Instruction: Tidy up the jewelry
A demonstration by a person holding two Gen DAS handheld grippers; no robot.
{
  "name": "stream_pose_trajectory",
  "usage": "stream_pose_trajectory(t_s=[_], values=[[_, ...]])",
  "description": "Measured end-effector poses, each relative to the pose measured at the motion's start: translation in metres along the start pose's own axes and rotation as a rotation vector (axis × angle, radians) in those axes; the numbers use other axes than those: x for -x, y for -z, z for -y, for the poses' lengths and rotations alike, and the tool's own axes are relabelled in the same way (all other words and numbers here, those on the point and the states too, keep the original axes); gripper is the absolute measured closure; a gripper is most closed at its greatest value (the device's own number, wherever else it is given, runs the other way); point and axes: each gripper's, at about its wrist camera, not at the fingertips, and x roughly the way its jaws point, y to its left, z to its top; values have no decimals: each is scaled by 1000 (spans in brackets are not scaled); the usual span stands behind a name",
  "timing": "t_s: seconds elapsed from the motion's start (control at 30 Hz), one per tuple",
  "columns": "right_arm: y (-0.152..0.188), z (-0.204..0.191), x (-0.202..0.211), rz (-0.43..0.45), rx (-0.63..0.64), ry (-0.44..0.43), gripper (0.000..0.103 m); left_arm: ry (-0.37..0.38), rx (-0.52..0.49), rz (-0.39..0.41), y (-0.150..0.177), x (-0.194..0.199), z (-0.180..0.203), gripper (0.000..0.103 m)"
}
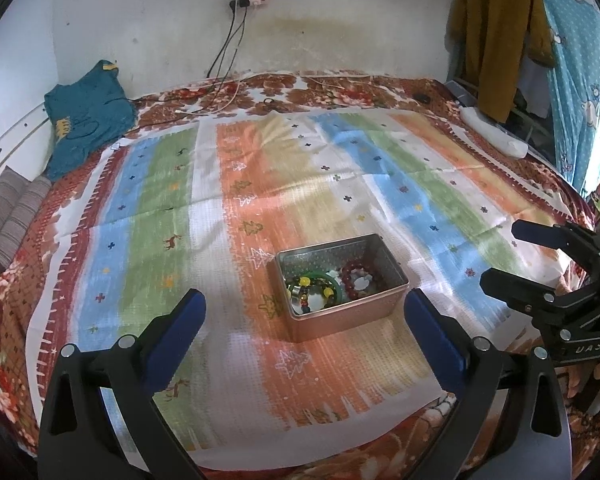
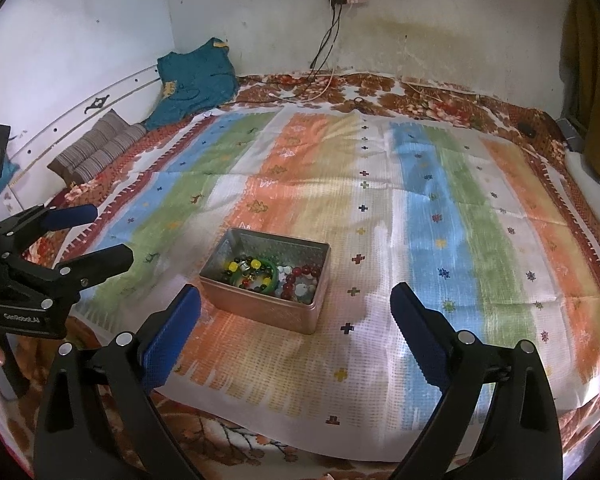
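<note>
Left to right across the striped cloth [image 1: 260, 184] spread over the bed. The left gripper [image 1: 304, 320] is held with its jaws wide apart and nothing between them, above the cloth's near edge, its blue pads [image 1: 176, 332] flanking the view of the tin. The tin [image 1: 340, 312], an open rectangular metal box, sits on the cloth a little in from the near edge, about midway between the side edges. Inside lie a green bangle [image 2: 275, 270] with yellow and dark beads on the left and a red bead bracelet [image 1: 362, 276] on the right, over small white pieces; the items overlap. The right gripper [image 2: 296, 328] is likewise wide open and empty, near the tin's right side.

Risks, as judged: the pieces lie tangled, so lifting one strand may drag another out; round beads may slip from flat pads; the light tin may slide or tip on the soft cloth if a jaw catches its wall; both grippers entering together could collide.
</note>
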Motion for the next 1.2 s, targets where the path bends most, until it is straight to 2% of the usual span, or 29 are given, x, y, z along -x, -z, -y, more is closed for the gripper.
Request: stream_pose_trajectory(t_s=[1.2], values=[[2, -2, 4, 14, -14, -14, 7, -50, 16, 36, 2, 5, -6, 6]])
